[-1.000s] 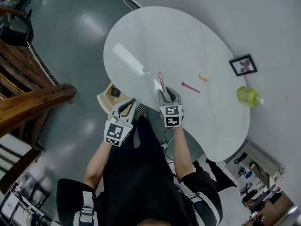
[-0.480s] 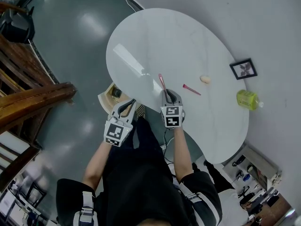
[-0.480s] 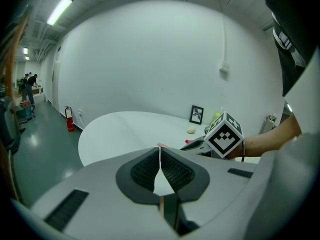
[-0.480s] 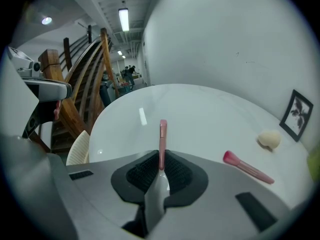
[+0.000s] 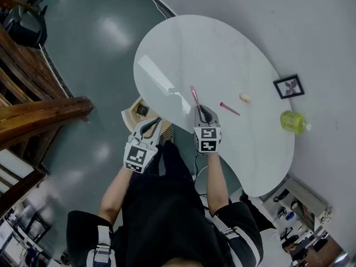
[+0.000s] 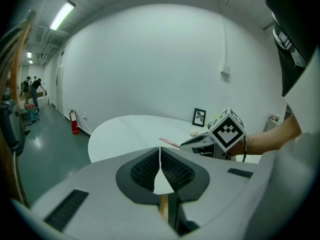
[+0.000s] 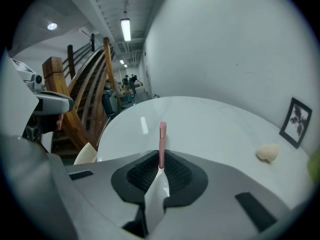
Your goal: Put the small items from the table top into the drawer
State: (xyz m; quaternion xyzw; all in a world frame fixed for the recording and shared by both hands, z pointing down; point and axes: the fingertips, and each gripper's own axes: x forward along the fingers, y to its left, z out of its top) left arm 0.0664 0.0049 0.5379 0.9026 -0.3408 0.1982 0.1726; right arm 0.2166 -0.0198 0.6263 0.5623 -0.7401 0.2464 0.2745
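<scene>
Gripping a pink pen by its near end at the table near edge, the right gripper, whose jaws have just been closing; left gripper pinched together, empty, beyond that edge

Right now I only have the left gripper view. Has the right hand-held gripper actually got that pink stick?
Observer: Yes. The right gripper view shows the right hand-held gripper shut on the pink stick. Its jaws have just been closing, and the stick pokes out past the pads.
Operator: Anything else small out there that it blocks for me?
Observer: Head view shows a red stick lying on the table, just beyond that gripper.
Operator: Where's the drawer?
Observer: Head view shows a beige open box, probably the drawer. It sticks out under the table's edge, just ahead of the left hand-held gripper.
</scene>
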